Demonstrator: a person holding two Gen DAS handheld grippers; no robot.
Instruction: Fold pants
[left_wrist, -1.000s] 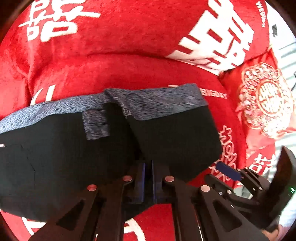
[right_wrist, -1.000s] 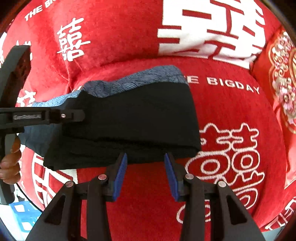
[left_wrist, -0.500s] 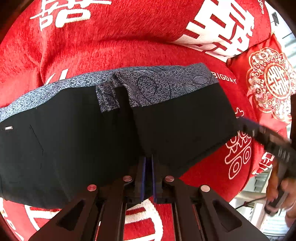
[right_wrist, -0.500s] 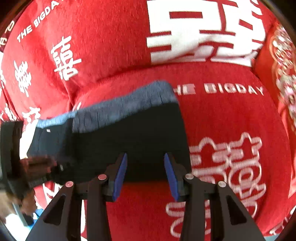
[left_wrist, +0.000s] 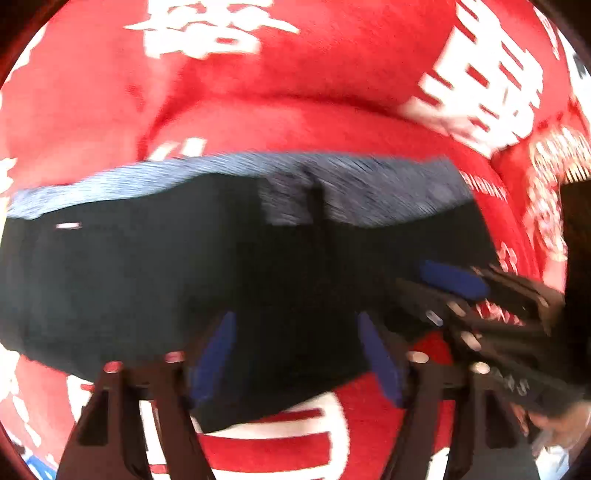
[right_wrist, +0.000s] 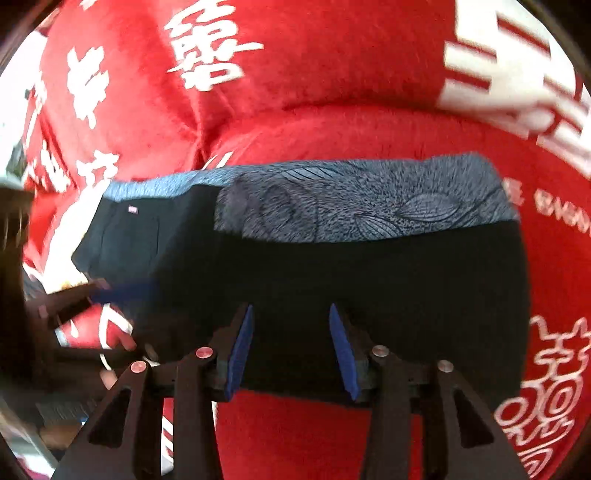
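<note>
Two tools over the black pants, folded mid-frame on the red sofa cushion: my left tool is opening to release; right tool stands apart, unclamped, ready to grip the near edge.

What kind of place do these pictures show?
Probably a home living room or bedroom: a sofa or bed under a red plush cover with white wedding characters, an embroidered red cushion, and pants laid out for folding.

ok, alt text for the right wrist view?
Black pants with a blue-grey patterned waistband lie folded on a red plush sofa cover printed with white characters. The right gripper hovers at their near edge, jaws apart and gripping nothing. The left gripper shows blurred at the left edge.
</note>
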